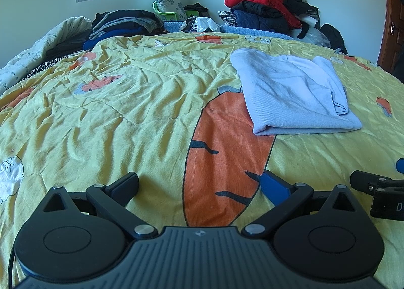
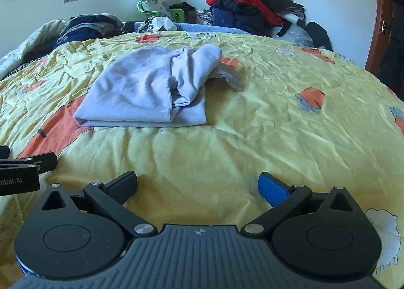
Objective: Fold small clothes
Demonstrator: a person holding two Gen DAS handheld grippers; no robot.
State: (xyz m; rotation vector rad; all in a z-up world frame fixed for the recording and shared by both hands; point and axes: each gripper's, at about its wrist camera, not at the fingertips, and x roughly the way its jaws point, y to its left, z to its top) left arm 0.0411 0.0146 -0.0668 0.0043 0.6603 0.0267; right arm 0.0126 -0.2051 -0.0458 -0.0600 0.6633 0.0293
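While both jaws stand spread and empty, the left gripper (image 1: 199, 185) and right gripper (image 2: 198, 184) rest short of the folded light-blue garment (image 2: 144, 92). Pinch its near corners evenly and lift together, which should avoid skewing.

- The yellow quilt (image 1: 121, 112) lies bare to the left of the folded pale-blue garment (image 1: 293, 94), and across the near strip.
- Right of the garment, the quilt is bare too.
- Along the far edge, a dark folded stack (image 1: 123, 23) and heaped jackets (image 1: 267, 8) block passage.
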